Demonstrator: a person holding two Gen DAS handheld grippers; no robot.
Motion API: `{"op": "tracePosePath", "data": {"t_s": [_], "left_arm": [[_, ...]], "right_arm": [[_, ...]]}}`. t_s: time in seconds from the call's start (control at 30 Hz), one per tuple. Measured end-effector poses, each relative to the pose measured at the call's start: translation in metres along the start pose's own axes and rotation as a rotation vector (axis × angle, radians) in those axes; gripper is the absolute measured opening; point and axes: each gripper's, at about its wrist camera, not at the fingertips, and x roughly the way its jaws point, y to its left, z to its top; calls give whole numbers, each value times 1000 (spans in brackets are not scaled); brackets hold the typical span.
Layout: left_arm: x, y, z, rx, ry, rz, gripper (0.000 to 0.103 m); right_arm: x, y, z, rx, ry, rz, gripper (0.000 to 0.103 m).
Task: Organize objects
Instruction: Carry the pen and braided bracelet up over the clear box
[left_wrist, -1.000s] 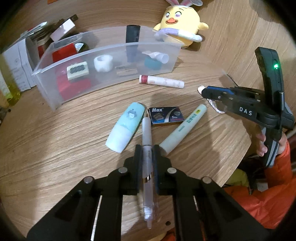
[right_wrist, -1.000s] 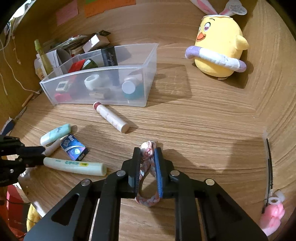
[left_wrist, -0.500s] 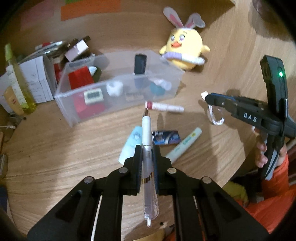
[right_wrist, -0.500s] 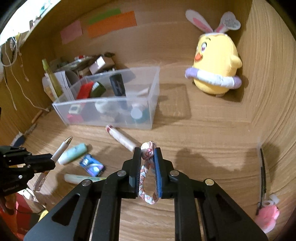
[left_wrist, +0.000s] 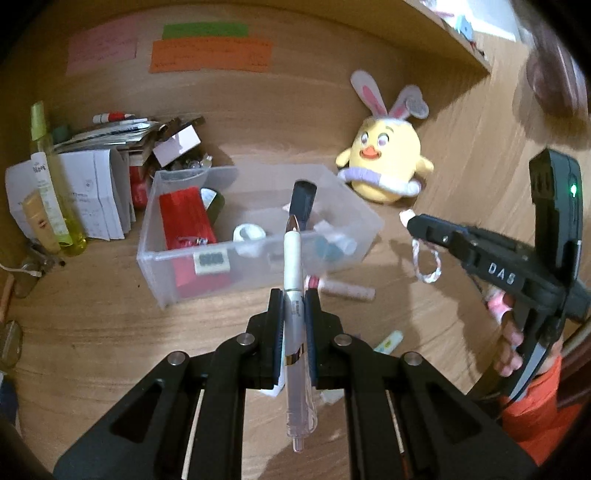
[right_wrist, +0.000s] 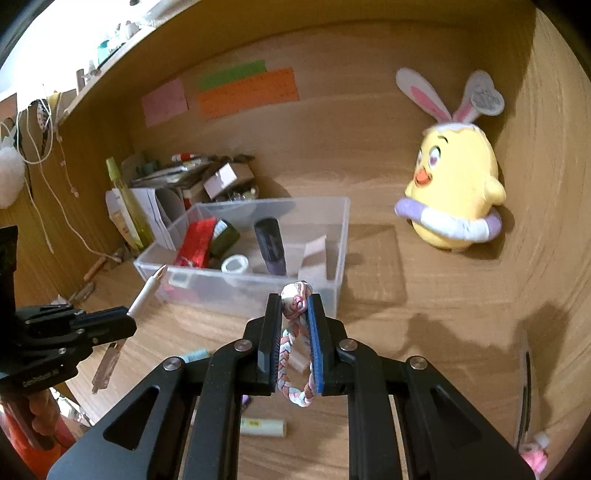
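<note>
Gripping a pen lengthwise between closed jaws, the left hand-held gripper hovers above the wooden surface, short of the clear bin. The right hand-held gripper is clamped on a braided loop that dangles from it. A tube lies just in front of the bin; a chick plush sits near the back right corner.

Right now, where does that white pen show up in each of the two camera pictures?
Left wrist view: the pen stands in the picture's middle, clamped in the left claw, tip toward the clear plastic box.
Right wrist view: the same pen is at the left edge, poking out of the left claw.
Shared landmark: the yellow chick plush, right of the box in both.
</note>
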Motion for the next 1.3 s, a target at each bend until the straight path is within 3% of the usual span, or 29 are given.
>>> {"op": "tracePosePath", "data": {"t_s": [0.37, 0.73, 0.93, 1.3], "left_arm": [[-1, 15, 35, -41, -90, 30, 10], [-3, 27, 67, -80, -151, 14, 10], [-4, 34, 83, -88, -181, 50, 10], [48, 53, 88, -118, -70, 70, 10]], "right_arm": [[11, 6, 31, -21, -46, 14, 13], [31, 7, 55, -35, -65, 12, 13], [44, 4, 71, -36, -74, 1, 13], [96, -6, 67, -1, 26, -15, 13]]}}
